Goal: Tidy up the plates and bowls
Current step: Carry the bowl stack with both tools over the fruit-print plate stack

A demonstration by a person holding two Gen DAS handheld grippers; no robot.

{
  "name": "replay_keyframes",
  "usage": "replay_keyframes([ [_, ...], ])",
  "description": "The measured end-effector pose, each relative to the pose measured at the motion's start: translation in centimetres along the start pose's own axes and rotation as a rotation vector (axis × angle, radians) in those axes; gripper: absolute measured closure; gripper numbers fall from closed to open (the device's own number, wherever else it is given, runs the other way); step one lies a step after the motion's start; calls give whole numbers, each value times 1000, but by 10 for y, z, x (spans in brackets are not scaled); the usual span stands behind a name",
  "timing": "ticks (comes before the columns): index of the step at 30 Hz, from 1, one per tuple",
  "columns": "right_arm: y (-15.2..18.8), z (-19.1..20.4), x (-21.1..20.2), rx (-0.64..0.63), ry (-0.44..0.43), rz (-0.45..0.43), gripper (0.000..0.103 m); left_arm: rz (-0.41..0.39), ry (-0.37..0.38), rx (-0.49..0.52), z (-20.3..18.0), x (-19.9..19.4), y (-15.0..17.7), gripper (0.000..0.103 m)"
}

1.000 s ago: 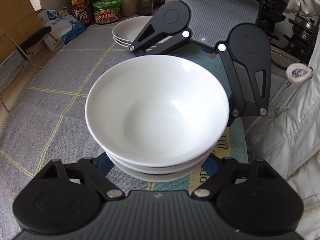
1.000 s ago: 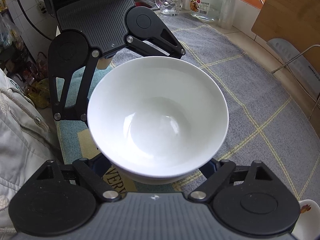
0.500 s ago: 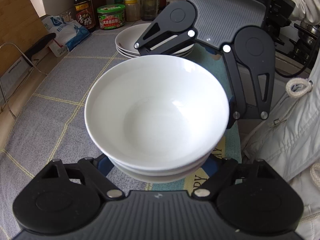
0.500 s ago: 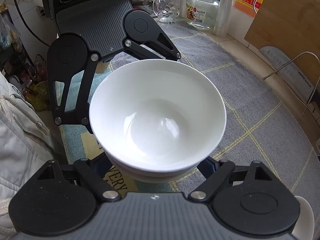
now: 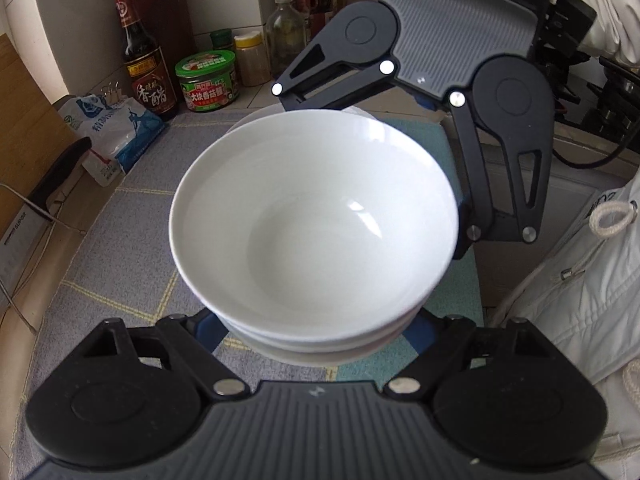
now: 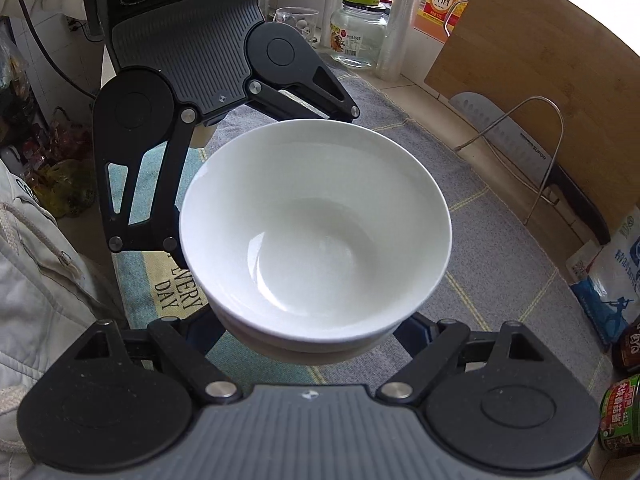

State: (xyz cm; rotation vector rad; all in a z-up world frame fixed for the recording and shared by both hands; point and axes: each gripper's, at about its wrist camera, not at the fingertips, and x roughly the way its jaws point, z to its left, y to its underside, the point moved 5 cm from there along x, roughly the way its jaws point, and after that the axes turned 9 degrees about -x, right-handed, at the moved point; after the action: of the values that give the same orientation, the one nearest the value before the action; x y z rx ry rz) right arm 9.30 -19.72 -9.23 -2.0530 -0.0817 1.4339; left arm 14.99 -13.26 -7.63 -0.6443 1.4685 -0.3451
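**A:** Since the stack of glossy white ceramic bowls [image 5: 312,232] sits between both tools and clear of the grey checked cloth [image 5: 116,240], who is actually carrying it?

**B:** Both, as far as I can judge. The left gripper [image 5: 316,332] has its blue-padded fingers under the lower bowls from the near side, and the right gripper [image 5: 400,168] comes in from the far side. In the right wrist view the right gripper [image 6: 312,336] cradles the same stack [image 6: 316,224], with the left gripper [image 6: 224,184] opposite.

**A:** Clamped?

**B:** Each is closed on the stack low down, at its sides. The pads themselves are mostly hidden beneath the rims, so how firmly they press I cannot tell.

**A:** How will it handle?

**B:** Stiff, glazed, and probably slippery. At least three bowls are nested, so it should be fairly heavy, and brittle if dropped. The upper bowls only rest in the lowest one, so a tilt could let them slide.

**A:** Best hold?

**B:** Low on the outer wall of the bottom bowl, on opposite sides, kept level. The white plates [image 5: 248,120] behind, near the green-lidded jar [image 5: 208,80], look a likely place to put it down.
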Motion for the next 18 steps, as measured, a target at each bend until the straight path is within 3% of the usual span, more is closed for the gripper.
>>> replay_keyframes([
  [9, 44, -41, -37, 26, 94, 26, 12, -44, 9, 69, 4, 33, -62, 16],
  [18, 88, -72, -51, 103, 155, 62, 12, -38, 41, 112, 11, 77, -102, 16],
])
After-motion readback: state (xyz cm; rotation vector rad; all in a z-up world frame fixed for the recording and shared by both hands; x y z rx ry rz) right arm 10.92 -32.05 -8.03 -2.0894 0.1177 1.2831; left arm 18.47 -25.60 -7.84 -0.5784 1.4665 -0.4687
